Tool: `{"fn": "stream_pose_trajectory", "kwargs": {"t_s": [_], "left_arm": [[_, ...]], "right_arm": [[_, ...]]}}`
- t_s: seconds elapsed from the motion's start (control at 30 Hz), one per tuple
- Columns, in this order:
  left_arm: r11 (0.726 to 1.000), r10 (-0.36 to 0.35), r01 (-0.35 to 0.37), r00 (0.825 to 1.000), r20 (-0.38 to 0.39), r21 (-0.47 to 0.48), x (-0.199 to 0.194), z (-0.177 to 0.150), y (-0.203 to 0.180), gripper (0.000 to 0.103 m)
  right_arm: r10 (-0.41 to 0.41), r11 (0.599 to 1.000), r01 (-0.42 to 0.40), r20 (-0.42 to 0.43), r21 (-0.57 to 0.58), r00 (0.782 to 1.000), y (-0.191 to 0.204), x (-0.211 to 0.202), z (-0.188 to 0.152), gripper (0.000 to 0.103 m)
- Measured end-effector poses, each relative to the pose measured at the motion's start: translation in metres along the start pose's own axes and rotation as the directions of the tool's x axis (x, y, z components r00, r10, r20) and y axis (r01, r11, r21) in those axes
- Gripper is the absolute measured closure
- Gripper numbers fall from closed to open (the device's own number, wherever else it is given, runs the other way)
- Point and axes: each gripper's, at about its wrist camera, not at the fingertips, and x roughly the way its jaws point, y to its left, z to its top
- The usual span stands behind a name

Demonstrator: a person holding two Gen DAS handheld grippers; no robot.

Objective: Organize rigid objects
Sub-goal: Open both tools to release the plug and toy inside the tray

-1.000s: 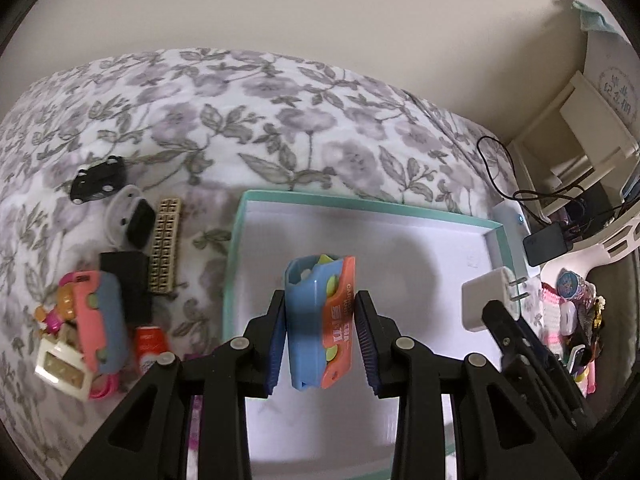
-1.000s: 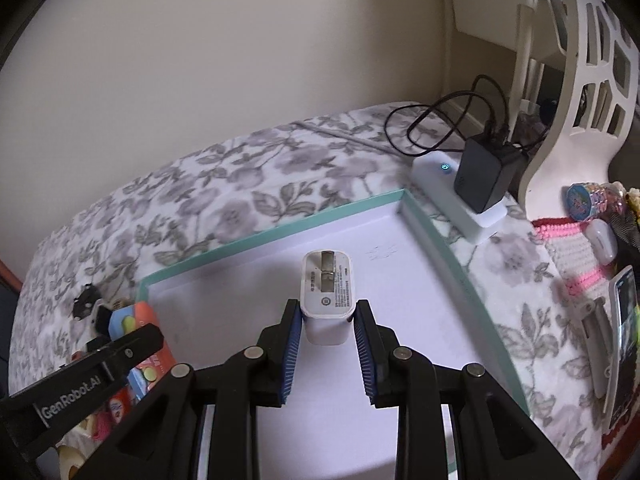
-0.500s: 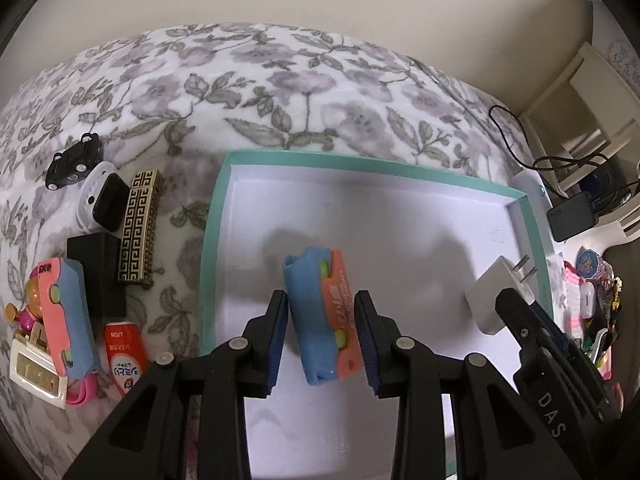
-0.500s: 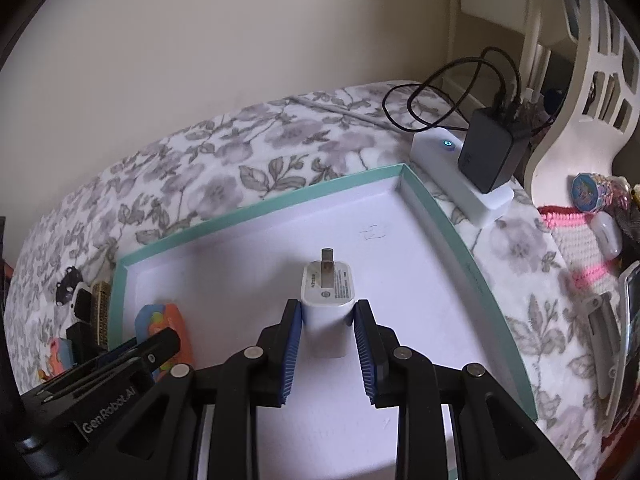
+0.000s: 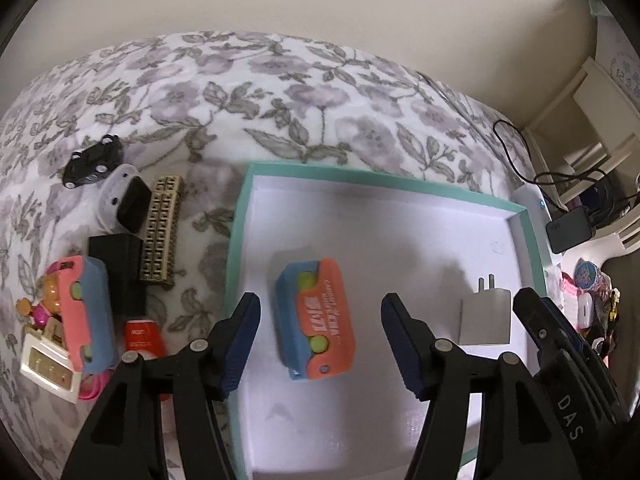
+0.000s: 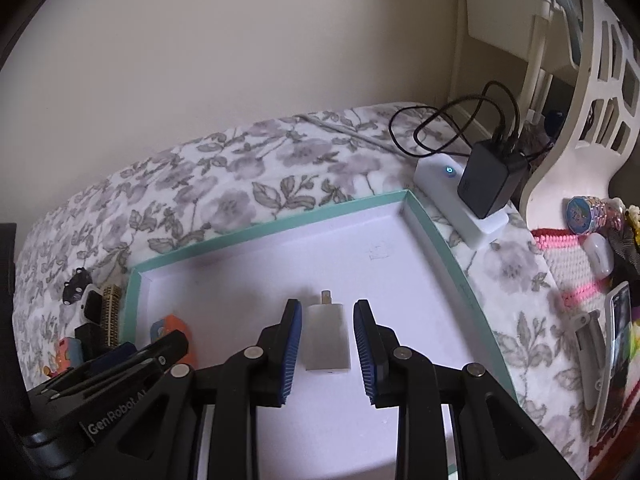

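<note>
A white tray with a teal rim (image 5: 360,178) (image 6: 280,232) lies on a floral bedspread. A blue and orange toy car (image 5: 316,320) (image 6: 172,326) lies on its side on the tray floor. My left gripper (image 5: 320,304) straddles it, jaws opening wide, pads clear of it. A white plug charger (image 6: 328,338) (image 5: 486,316) lies flat on the tray with its prongs pointing away. It sits between the pads of my right gripper (image 6: 326,306), with a thin gap on each side. That gripper's black finger (image 5: 536,320) stands just right of the charger.
Left of the tray lie a black toy car (image 5: 94,160), a gold patterned bar (image 5: 162,232), a black box (image 5: 116,256), a pink and blue toy car (image 5: 86,312) and a red tube (image 5: 140,336). A power strip with a black adapter (image 6: 488,184) sits at the tray's far right corner.
The left jaws have spread and the toy car, gripped before, now lies loose on the tray. The charger has gone from upright between the right pads to flat on the tray.
</note>
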Motion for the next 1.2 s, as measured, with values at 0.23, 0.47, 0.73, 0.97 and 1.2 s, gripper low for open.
{"fn": "stream_pose_trajectory", "kwargs": {"t_s": [0.23,0.47,0.73,0.97,1.2], "left_arm": [[0.999,0.013,-0.010,0.997,0.073,-0.035,-0.018,0.003,0.014,0.012],[0.995,0.053,-0.042,0.991,0.121,-0.096,-0.027,0.008,0.037,0.006],[0.990,0.117,-0.096,0.970,0.213,-0.106,-0.037,0.009,0.051,0.006],[0.989,0.129,-0.106,0.958,0.258,-0.100,-0.046,0.008,0.056,0.006],[0.983,0.177,-0.163,0.959,0.223,-0.080,-0.055,0.007,0.058,0.006]], "right_arm": [[-0.009,1.000,0.009,-0.012,-0.005,1.000,0.003,0.003,-0.002,0.051],[-0.005,1.000,0.005,-0.023,0.007,1.000,0.001,0.008,-0.006,0.027],[0.000,1.000,0.000,-0.001,-0.005,1.000,0.003,0.007,-0.007,0.000],[0.006,1.000,-0.006,0.012,0.027,1.000,0.000,0.004,-0.008,0.000],[0.051,0.994,-0.063,0.128,0.092,0.990,-0.003,-0.022,-0.002,0.000]]}}
